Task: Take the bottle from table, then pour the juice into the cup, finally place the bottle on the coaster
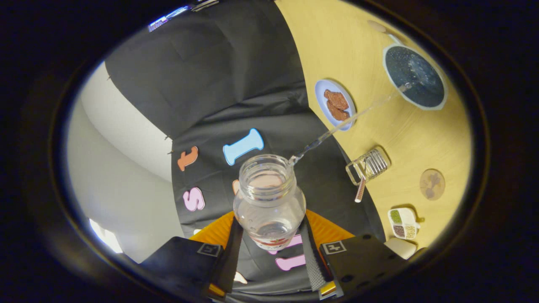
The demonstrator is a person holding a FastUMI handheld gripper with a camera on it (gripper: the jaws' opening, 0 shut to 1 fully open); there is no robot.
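My gripper (271, 246) is shut on a clear bottle (269, 198), one finger pressing on each side of its lower body. The bottle is tipped over, and little liquid shows inside it. A thin clear stream (345, 122) runs from the bottle's open mouth into a white-rimmed cup (414, 78) with a dark inside, where it splashes. The cup stands on the yellow table (362, 50), far beyond the fingers. A round brown coaster (432, 184) lies bare on the table, nearer than the cup and to the right of the bottle.
A pale blue plate (335, 104) with brown food sits under the stream's path. A ribbed glass jar (368, 166) with a straw stands between the plate and the coaster. A small divided dish (403, 223) of grains lies near the right finger. The black booth cloth hangs behind the bottle.
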